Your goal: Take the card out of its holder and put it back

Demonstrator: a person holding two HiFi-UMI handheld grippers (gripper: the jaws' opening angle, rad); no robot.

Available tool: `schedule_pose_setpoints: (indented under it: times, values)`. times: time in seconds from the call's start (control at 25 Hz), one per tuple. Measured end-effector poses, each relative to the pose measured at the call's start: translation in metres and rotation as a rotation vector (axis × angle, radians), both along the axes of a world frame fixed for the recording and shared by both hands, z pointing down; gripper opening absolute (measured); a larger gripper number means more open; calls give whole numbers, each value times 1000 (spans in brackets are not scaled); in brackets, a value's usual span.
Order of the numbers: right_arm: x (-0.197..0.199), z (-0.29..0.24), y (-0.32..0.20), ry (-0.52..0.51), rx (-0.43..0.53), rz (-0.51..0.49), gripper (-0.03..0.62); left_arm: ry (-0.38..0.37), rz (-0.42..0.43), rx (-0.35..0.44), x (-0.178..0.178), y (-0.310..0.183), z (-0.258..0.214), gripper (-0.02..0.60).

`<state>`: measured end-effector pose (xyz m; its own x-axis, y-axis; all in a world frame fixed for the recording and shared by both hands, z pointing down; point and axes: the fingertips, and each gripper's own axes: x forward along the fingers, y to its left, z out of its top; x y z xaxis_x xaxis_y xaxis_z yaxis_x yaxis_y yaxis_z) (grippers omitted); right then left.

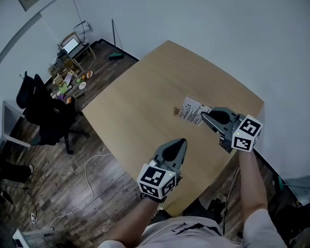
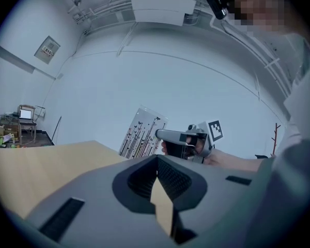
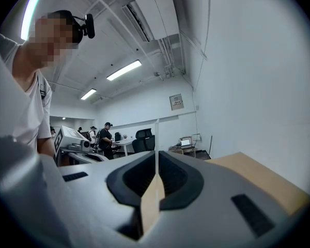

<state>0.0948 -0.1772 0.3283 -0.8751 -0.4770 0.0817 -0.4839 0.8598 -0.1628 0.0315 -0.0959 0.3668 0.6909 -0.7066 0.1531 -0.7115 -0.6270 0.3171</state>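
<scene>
A white card [image 1: 192,109] printed with thin black lines is tilted above the light wooden table [image 1: 139,107]. My right gripper [image 1: 203,115] is shut on its near edge. In the right gripper view the card [image 3: 156,138] shows edge-on, rising from between the closed fingertips. A small brown holder [image 1: 177,110] sits on the table just left of the card. From the left gripper view the card [image 2: 143,132] stands slanted with the right gripper [image 2: 158,134] clamped on its side. My left gripper [image 1: 183,140] hovers nearer the table's front edge, shut and empty, pointing at the card.
The table's near corner lies under my arms. A black office chair [image 1: 41,112] and a cluttered cart [image 1: 67,81] stand on the wooden floor to the left, with a white cable [image 1: 90,185] trailing there. People [image 3: 107,136] stand at desks far behind.
</scene>
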Motion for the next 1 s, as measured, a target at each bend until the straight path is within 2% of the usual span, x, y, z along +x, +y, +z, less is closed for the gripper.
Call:
schedule_pose_setpoints:
  times: [0.16,0.36,0.48,0.68,1.0]
  values:
    - [-5,35,-45,19,-42,-47,25,2,-41,-52,-8,-29,26,12]
    - [6,92,-94,3,-67,-85,25,-17,-86,-83,1,-59,69,12]
    - [-2,119,-120,27,-81,-116,25,-27,-106,-114,-2,-76,87,12]
    - [-10,158,-134,54,-106,-161,25,-40,-134,-153,2,-85,112,12]
    - [-11,206,-149,31,-142,-188,25,-66,-168,-176,12,-109,145,12]
